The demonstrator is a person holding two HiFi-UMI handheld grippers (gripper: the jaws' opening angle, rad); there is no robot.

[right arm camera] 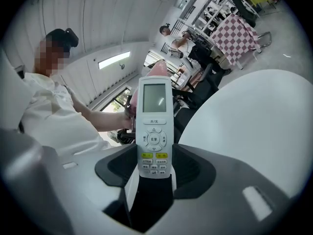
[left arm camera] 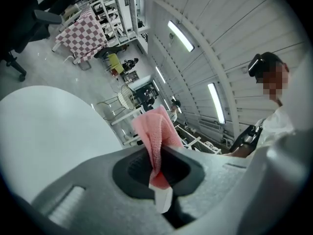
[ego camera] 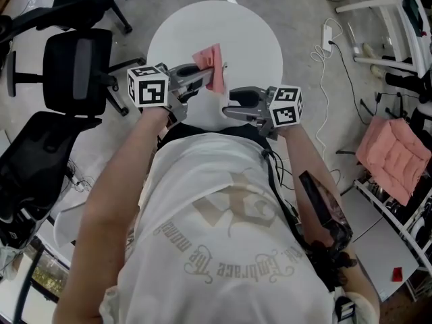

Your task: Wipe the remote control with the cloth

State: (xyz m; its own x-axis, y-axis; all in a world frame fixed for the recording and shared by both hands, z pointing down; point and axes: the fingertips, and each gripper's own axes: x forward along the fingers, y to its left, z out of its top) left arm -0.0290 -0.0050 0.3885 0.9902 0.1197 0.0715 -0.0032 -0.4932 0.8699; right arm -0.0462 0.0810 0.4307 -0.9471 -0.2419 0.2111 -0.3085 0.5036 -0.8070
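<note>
**Two thin grips, one push from a drop**

Over the round table [ego camera: 253,36], our right gripper [right arm camera: 154,173] clamps only the bottom end of the remote control [right arm camera: 154,131], at five o'clock from the cloth [ego camera: 209,61], which is pinched in the left gripper [left arm camera: 159,180]. Wiping pressure could lever the remote loose or tug the cloth free. Its buttons [right arm camera: 153,140] read "开/关" and "E享".
</note>
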